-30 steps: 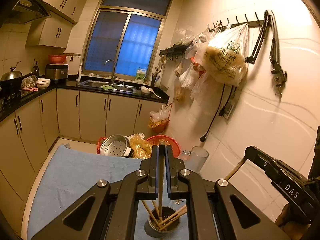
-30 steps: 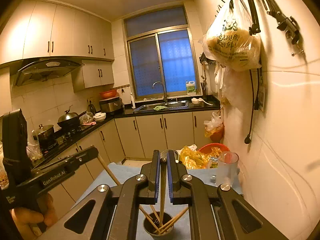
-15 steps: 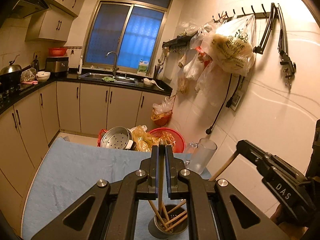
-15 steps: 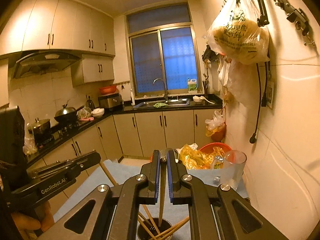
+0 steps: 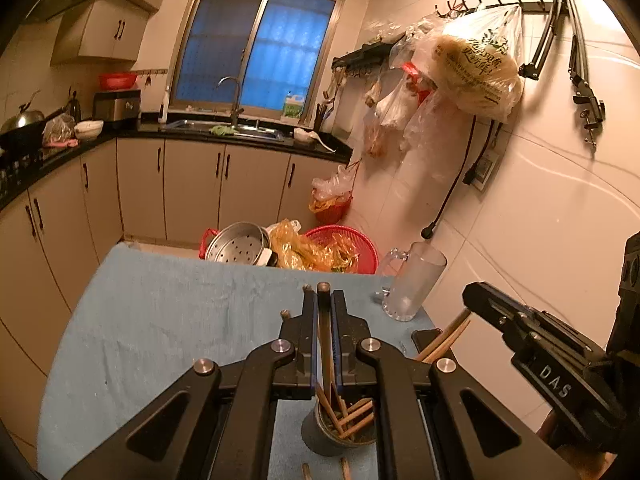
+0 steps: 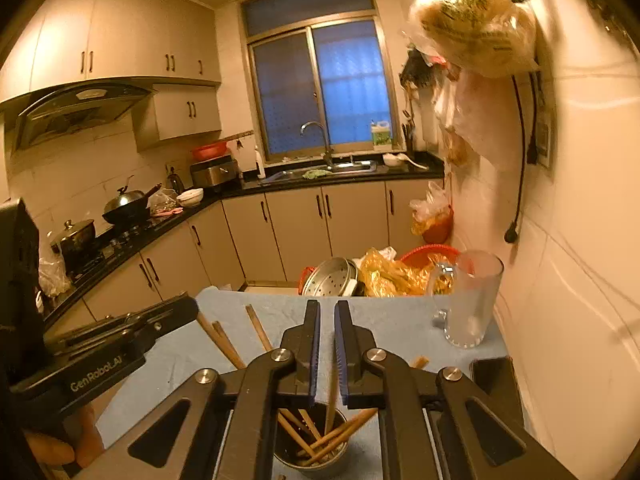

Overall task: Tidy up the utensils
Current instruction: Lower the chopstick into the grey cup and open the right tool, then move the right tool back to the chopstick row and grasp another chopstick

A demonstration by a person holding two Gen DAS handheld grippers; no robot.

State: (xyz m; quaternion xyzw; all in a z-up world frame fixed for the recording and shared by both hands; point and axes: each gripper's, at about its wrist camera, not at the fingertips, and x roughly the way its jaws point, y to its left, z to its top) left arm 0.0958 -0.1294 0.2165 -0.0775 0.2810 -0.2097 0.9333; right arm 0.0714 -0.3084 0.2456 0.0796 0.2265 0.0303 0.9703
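Observation:
A metal utensil cup [image 5: 338, 430] holding several wooden chopsticks stands on the blue-clothed table [image 5: 160, 320], right under both grippers; it also shows in the right wrist view [image 6: 312, 446]. My left gripper [image 5: 323, 300] is shut on a wooden chopstick [image 5: 325, 344] that points down into the cup. My right gripper [image 6: 327, 316] is slightly open; a chopstick [image 6: 331, 398] stands loose in the cup below its fingers. The right gripper body [image 5: 532, 352] shows at the right of the left wrist view, the left gripper body [image 6: 100, 352] at the left of the right wrist view.
A clear glass mug [image 5: 412, 280] stands at the table's far right by the tiled wall; it also shows in the right wrist view [image 6: 468, 300]. A dark phone [image 6: 494, 372] lies near it. A steamer pot [image 5: 240, 244] and red basket [image 5: 356, 240] sit beyond the table.
My right gripper has opened and its chopstick has dropped into the cup. Both grippers have lowered toward the cup. The left gripper still clamps its chopstick.

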